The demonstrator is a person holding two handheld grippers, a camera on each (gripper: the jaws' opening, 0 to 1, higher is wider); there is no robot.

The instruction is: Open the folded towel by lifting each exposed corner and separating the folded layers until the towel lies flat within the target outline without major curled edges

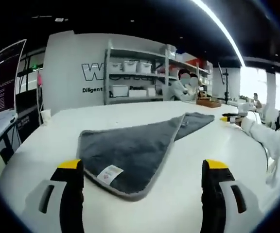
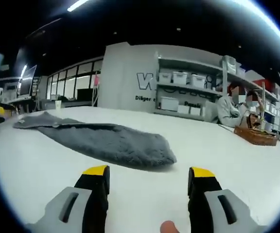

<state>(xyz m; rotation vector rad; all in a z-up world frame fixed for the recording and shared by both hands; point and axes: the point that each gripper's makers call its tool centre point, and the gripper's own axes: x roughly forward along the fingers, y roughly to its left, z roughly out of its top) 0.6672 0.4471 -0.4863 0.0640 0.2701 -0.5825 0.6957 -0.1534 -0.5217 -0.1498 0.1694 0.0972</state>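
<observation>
Shelves (image 1: 135, 73) beyond towel (image 1: 130, 150), basket (image 2: 256, 136) nearby

Fuzzy cloth towel (image 1: 130, 148), glossy table (image 1: 188, 189)

We see a white table (image 2: 256, 165) with a wicker basket (image 2: 255, 136) on it, shelves (image 1: 135, 73) holding white bins (image 1: 130, 66), and seated people (image 2: 230, 109) beyond.

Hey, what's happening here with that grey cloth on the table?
A person holds a two-jaw gripper in each hand over a white table, working to unfold a grey towel. The towel lies folded in a triangle, its label corner nearest the left gripper. The right gripper faces the towel's other end. Both sets of jaws are open and hold nothing.
</observation>
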